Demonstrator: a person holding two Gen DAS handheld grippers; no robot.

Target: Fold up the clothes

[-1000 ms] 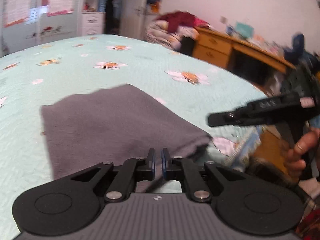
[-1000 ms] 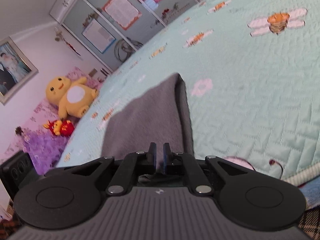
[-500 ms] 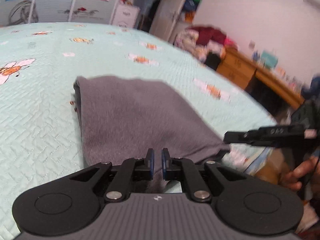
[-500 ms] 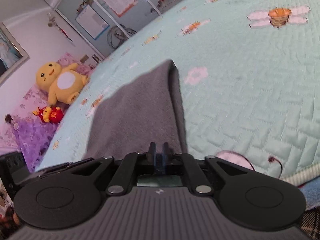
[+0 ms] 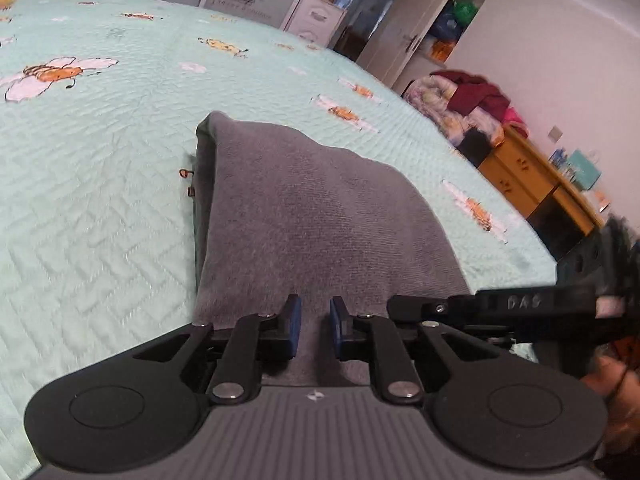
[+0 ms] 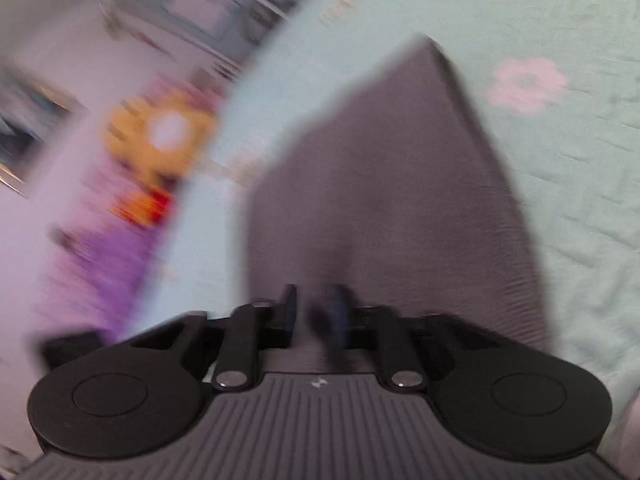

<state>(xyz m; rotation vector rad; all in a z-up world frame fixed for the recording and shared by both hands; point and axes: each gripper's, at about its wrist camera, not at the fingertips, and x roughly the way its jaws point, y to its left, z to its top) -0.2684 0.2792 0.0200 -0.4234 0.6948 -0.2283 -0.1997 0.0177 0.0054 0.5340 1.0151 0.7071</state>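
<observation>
A grey cloth [image 5: 320, 216] lay on the bed [image 5: 100, 208]. Left gripper [image 5: 311, 322] jaws had just been opening, slightly spread over it; right gripper [image 6: 314, 312] blurred, jaws unclear.

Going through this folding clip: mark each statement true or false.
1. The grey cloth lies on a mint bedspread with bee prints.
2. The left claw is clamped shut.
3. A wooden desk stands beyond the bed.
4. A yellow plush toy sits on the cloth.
1. True. The grey cloth lies on the bedspread.
2. False. The left claw has just been opening; its jaws stand apart, with cloth showing in the gap.
3. True. The desk is at the right in the left view.
4. False. The plush toy, blurred, is off beside the bed, apart from the cloth.
</observation>
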